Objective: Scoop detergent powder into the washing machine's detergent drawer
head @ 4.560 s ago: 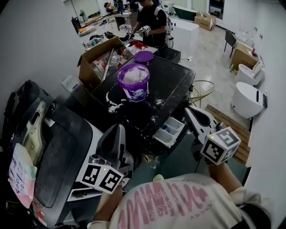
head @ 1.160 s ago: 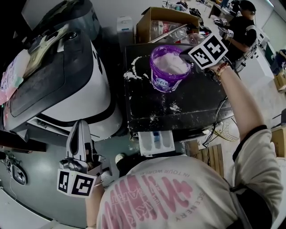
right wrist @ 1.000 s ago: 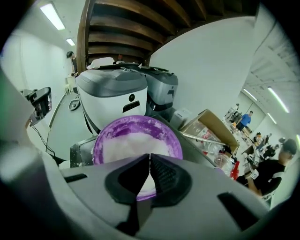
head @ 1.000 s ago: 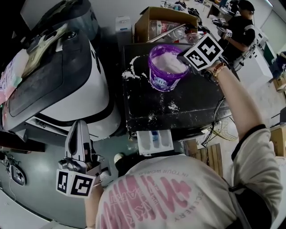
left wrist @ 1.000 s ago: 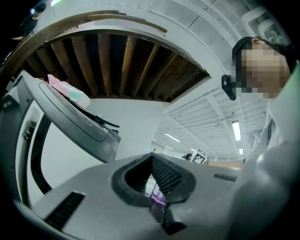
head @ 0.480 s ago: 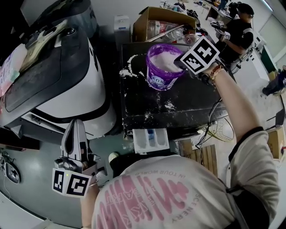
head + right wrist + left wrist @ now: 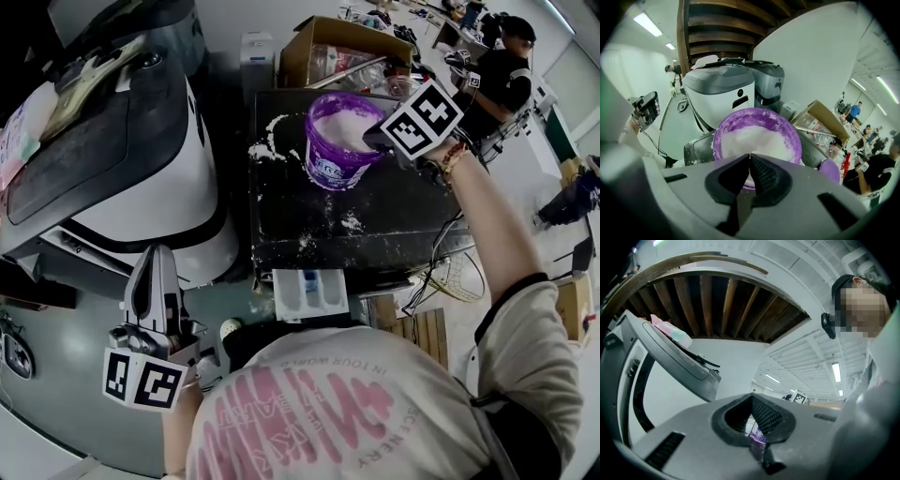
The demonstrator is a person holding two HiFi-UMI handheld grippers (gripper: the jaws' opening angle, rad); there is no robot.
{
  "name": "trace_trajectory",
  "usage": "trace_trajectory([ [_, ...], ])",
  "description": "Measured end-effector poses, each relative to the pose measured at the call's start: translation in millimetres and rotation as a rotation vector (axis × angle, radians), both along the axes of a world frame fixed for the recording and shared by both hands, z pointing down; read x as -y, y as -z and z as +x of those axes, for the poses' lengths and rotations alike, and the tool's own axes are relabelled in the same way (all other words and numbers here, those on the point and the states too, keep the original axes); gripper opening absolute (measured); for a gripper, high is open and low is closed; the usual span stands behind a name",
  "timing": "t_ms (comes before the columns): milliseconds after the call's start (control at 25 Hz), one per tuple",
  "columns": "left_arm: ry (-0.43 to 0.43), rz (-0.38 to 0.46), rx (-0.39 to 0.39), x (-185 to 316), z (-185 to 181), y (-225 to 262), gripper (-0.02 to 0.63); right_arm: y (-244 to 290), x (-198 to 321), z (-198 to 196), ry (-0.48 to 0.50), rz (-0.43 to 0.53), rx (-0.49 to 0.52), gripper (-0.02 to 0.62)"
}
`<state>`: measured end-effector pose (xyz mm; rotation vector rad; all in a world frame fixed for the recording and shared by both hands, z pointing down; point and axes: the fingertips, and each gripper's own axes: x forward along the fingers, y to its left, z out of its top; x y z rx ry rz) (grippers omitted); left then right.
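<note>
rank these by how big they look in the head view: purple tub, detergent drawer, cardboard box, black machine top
1. black machine top
2. cardboard box and purple tub: about alike; the box is farther and partly hidden, so not ranked
3. detergent drawer

A pale short-sleeved T-shirt (image 7: pixel 328 412) printed with large pink lettering is worn, and a beaded bracelet (image 7: pixel 453 157) is seen at the right wrist. The grey left gripper (image 7: pixel 155 258) and right gripper (image 7: pixel 749 158) are each fitted with a white cube marked with black squares.
</note>
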<state>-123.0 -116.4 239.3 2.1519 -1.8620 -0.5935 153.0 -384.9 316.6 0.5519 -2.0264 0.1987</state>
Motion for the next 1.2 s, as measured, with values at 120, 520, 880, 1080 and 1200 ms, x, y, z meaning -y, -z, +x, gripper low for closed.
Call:
trace_trajectory([
  [120, 0.002, 0.002, -0.002, 0.1, 0.3, -0.4, 0.002, 1.2, -1.7, -1.4, 0.000, -0.017, 0.013, 0.003],
  [520, -0.013, 0.013, 0.012, 0.5, 4.6, 1.9, 0.002, 2.4, -7.1, -4.5, -0.045, -0.100, 0.076, 0.002],
  [880, -0.011, 0.009, -0.002, -0.6, 2.8, 0.3, 0.002, 4.0, -13.7, -7.1, -0.060, -0.137, 0.123, 0.003],
  [1080, -0.012, 0.005, -0.006, -1.0, 3.5, -1.8, 0.002, 4.6, -16.0, -8.9, -0.080, -0.175, 0.173, 0.005],
  [1200, -0.014, 0.002, -0.003, -2.0, 3.4, -1.0, 0.002, 6.7, -18.4, -10.8, -0.091, -0.199, 0.204, 0.005],
])
